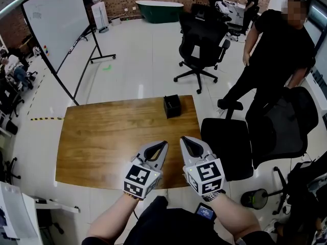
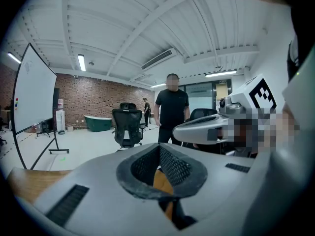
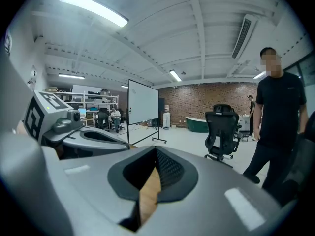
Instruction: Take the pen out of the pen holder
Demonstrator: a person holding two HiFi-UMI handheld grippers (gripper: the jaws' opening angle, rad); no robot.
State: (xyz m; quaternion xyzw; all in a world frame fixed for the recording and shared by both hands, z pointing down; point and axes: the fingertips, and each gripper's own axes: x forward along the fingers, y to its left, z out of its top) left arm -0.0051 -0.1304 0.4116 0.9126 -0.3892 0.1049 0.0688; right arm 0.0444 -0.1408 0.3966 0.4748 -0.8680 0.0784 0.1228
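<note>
Head view: holder [image 1: 172,106] nr table [image 1: 102,137] edge

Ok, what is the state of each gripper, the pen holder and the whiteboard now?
left gripper: shut, empty, over the table.
right gripper: shut, empty, over the table.
pen holder: upright near the table's far edge, untouched; no pen can be made out.
whiteboard: upright on its stand.

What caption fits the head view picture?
Left tool and right tool, both shut, above a wooden table with a black pen holder at its far edge.
</note>
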